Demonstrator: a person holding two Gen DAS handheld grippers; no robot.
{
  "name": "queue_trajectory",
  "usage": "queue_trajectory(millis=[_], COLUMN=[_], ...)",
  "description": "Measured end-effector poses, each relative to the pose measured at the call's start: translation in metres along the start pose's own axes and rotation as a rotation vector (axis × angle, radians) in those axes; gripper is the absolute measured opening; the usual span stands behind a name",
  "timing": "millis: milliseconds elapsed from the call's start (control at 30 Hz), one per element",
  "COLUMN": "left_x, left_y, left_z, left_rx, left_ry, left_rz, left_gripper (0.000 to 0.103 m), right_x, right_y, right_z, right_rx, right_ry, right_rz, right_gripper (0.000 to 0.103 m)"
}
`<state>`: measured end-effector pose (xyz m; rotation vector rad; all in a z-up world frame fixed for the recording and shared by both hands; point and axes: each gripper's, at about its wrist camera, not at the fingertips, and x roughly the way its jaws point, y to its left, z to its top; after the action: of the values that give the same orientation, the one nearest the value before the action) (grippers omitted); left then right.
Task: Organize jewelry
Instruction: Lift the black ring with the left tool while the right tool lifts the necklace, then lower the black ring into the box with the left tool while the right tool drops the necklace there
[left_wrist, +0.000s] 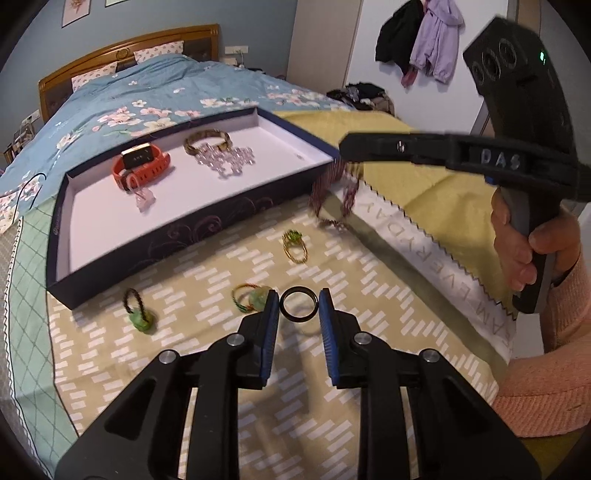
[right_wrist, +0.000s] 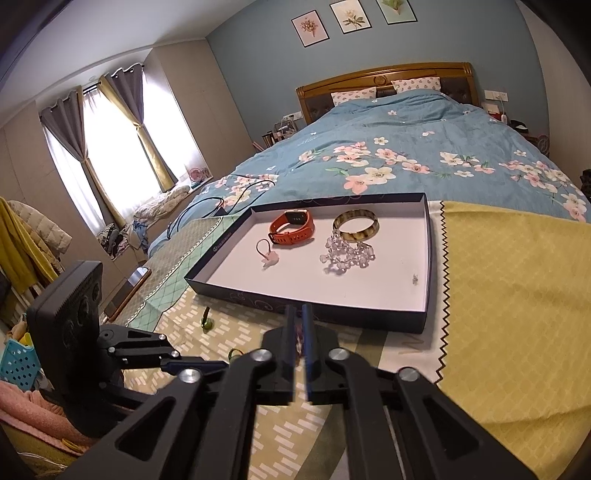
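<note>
A dark blue tray (left_wrist: 177, 240) with a white floor lies on the bed; it also shows in the right wrist view (right_wrist: 428, 258). It holds an orange watch (left_wrist: 142, 164), a brown bangle (left_wrist: 207, 142) and a clear bead bracelet (left_wrist: 229, 160). My left gripper (left_wrist: 299, 306) stands open around a black ring (left_wrist: 298, 305) lying on the patterned cloth. My right gripper (right_wrist: 300, 325) is shut on a dark red beaded string (left_wrist: 334, 188) and holds it hanging beside the tray's near corner.
On the cloth lie a gold ring with a green stone (left_wrist: 294, 245) and two cord rings with green stones (left_wrist: 138, 312) (left_wrist: 253, 297). A yellow cloth (left_wrist: 406, 170) covers the bed's right side. A cable (right_wrist: 214, 203) lies beyond the tray.
</note>
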<state>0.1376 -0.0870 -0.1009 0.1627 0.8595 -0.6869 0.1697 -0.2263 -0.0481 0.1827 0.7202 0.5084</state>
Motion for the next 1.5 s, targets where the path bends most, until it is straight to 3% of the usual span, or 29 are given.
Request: queue_trajectory(millis=[167,433,667,733,767,1033,1500], left_x=[-0.014,-0.020,-0.020,-0.020,-0.020,-0.026,-0.047], left_y=[0.012,0.021,0.024,0.025,0.026,0.033,0.055], left_z=[0.008,0.007,0.006,0.006,0.006,0.011,0.039], left_rx=[-0.029,-0.058,-0.066,-0.070,-0.072,-0.080,-0.083], left_ry=[-0.044,-0.055,-0.054,-0.055,-0.056,-0.073,-0.151], left_rz=[0.011,0.022,0.032,0.036,0.039,0.066,0.133], left_gripper=[0.022,0.022,0.022,0.022,0.022,0.022,0.022], right_x=[0.001,0.029,0.043,0.044,0.044,0.028,0.006], right_y=[0.001,-0.006,-0.011,-0.010,-0.010,-0.004,0.011], right_z=[0.004,-0.016,-0.033,-0.034,-0.034,-0.025,0.021], right_rx=[-0.004,-0.005,-0.010,-0.022,-0.027,-0.037,-0.076], right_ry=[-0.004,0.137,0.205,0.203,0.203,0.137,0.003], right_rz=[0.003,-0.071,-0.128,-0.141,-0.148,-0.109,-0.074], right_gripper=[0.001,0.019,0.019,0.012,0.001,0.001,0.001])
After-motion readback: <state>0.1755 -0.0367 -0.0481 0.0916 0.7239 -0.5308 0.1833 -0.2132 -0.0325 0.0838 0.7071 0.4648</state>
